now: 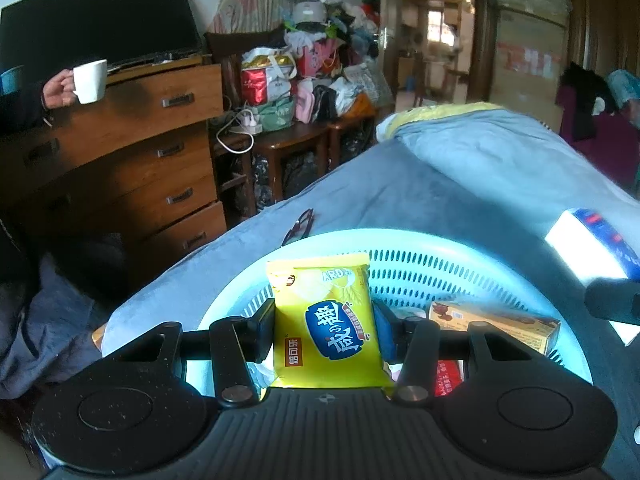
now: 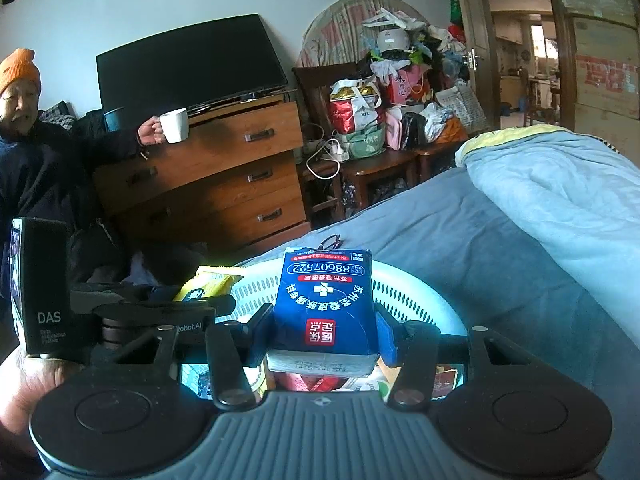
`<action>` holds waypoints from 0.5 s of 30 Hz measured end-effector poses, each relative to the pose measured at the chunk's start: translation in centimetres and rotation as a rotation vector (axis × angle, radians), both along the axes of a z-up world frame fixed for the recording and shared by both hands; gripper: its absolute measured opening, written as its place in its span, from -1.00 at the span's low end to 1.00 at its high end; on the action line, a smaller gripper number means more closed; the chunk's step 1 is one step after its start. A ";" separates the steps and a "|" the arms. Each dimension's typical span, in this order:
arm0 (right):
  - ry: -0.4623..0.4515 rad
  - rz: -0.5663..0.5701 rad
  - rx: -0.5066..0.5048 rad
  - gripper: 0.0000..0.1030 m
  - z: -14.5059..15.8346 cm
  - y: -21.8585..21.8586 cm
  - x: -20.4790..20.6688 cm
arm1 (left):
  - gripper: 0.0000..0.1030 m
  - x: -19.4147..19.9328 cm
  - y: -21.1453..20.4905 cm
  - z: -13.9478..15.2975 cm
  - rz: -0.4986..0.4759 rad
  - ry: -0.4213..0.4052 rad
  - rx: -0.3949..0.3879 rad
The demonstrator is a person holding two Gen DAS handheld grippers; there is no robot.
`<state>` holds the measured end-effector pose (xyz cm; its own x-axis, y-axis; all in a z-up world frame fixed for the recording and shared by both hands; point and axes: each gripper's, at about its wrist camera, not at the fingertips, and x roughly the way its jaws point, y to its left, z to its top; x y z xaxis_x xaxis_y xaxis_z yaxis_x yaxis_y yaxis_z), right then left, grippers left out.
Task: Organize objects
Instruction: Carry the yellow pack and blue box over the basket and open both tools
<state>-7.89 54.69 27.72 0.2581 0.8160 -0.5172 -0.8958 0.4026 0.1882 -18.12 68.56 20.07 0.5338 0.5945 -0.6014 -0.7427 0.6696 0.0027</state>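
Claws (image 1: 326, 326) (image 2: 325, 330) grip yellow packet (image 1: 326, 320) and blue box (image 2: 326, 308) above basket (image 1: 420, 276).

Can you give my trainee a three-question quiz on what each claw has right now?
1. True or false: the left claw is shut on a yellow snack packet.
2. What does the right claw hold? A) a white mug B) a blue carton C) glasses
3. Fill in: both items hang over a pale blue ____ on the bed.

Key: 1 true; 2 B; 3 basket.
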 end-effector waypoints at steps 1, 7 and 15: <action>0.001 0.000 0.000 0.05 0.0 0.0 0.0 | -0.04 0.0 0.0 0.0 0.001 0.000 -0.001; 0.000 -0.002 0.001 0.05 -0.2 0.2 -0.1 | -0.04 0.2 0.1 -0.2 0.002 -0.001 0.000; 0.011 0.000 -0.003 0.05 -0.8 0.1 0.5 | -0.04 0.7 0.3 -0.5 0.001 0.013 0.003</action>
<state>-7.41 54.74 26.91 0.2520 0.8143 -0.5228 -0.8937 0.4031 0.1969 -17.43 68.85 19.59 0.5248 0.5972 -0.6065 -0.7436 0.6685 0.0148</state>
